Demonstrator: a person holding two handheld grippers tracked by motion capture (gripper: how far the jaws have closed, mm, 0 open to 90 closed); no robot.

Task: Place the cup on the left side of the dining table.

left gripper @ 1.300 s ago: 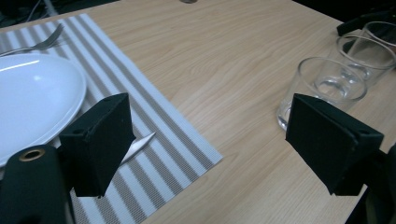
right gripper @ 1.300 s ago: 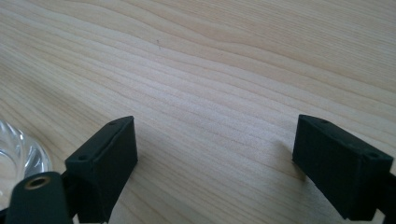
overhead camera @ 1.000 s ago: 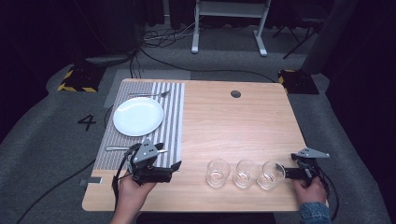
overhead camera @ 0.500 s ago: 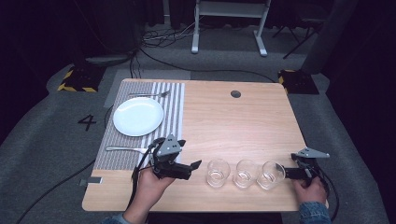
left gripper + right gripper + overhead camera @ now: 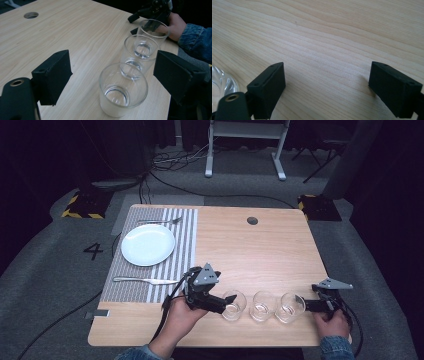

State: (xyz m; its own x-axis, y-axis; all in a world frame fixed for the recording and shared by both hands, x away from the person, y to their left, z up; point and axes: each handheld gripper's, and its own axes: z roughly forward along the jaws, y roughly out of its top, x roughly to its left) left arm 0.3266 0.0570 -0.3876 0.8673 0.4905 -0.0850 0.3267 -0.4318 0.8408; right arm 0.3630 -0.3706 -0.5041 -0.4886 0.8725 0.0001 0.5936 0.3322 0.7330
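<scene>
Three clear empty glasses stand in a row near the table's front edge: the left glass (image 5: 234,305) (image 5: 122,90), the middle glass (image 5: 262,306) (image 5: 140,53) and the right glass (image 5: 291,307) (image 5: 152,31). My left gripper (image 5: 227,306) (image 5: 113,75) is open, one jaw on each side of the left glass, not closed on it. My right gripper (image 5: 305,305) (image 5: 327,82) rests open just right of the right glass, with bare wood between its jaws. That glass's edge (image 5: 222,83) shows at the lower left of the right gripper view.
A striped placemat (image 5: 185,250) on the table's left holds a white plate (image 5: 148,244), a fork (image 5: 160,221) behind it and a knife (image 5: 145,280) in front. A cable hole (image 5: 252,220) sits at the back. The table's front edge (image 5: 220,342) is close to the glasses.
My left gripper has moved right along the front of the table until its jaws straddle the left glass. The right gripper and the glasses have stayed put.
</scene>
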